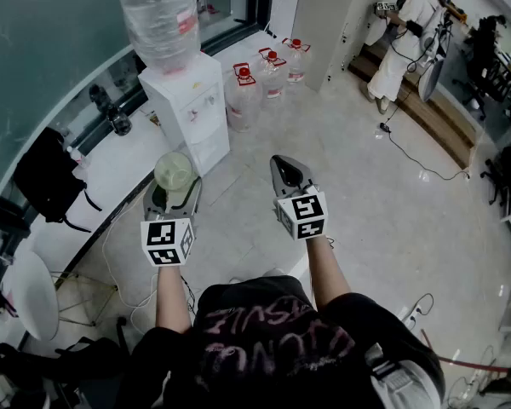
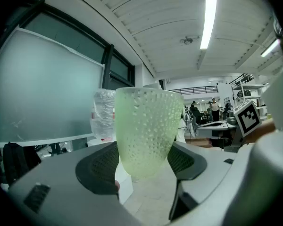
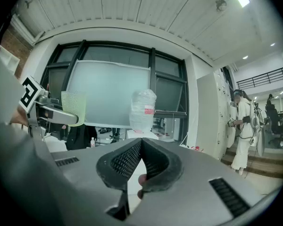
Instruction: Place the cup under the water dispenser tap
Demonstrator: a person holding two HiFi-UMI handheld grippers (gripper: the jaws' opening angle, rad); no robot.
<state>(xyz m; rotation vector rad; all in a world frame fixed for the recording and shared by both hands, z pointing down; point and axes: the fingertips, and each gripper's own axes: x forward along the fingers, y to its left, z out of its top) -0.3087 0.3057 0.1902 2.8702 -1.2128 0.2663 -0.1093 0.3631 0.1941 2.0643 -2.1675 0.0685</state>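
A pale green dimpled cup (image 2: 144,131) stands upright between the black pads of my left gripper (image 2: 141,166), which is shut on it. From the head camera the cup (image 1: 174,174) shows above the left gripper (image 1: 172,201), held in the air short of the white water dispenser (image 1: 190,109) with its clear bottle (image 1: 160,15) on top. My right gripper (image 1: 289,177) is shut and holds nothing; its pads meet at the tips (image 3: 140,145). The right gripper view shows the cup (image 3: 73,107) at the left and the dispenser bottle (image 3: 142,111) ahead.
Several water jugs with red caps (image 1: 244,92) stand on the floor right of the dispenser. A white counter (image 1: 111,169) with a black bag (image 1: 47,177) runs along the window at left. A person in white (image 1: 404,32) stands far right by wooden steps. Cables (image 1: 417,164) cross the floor.
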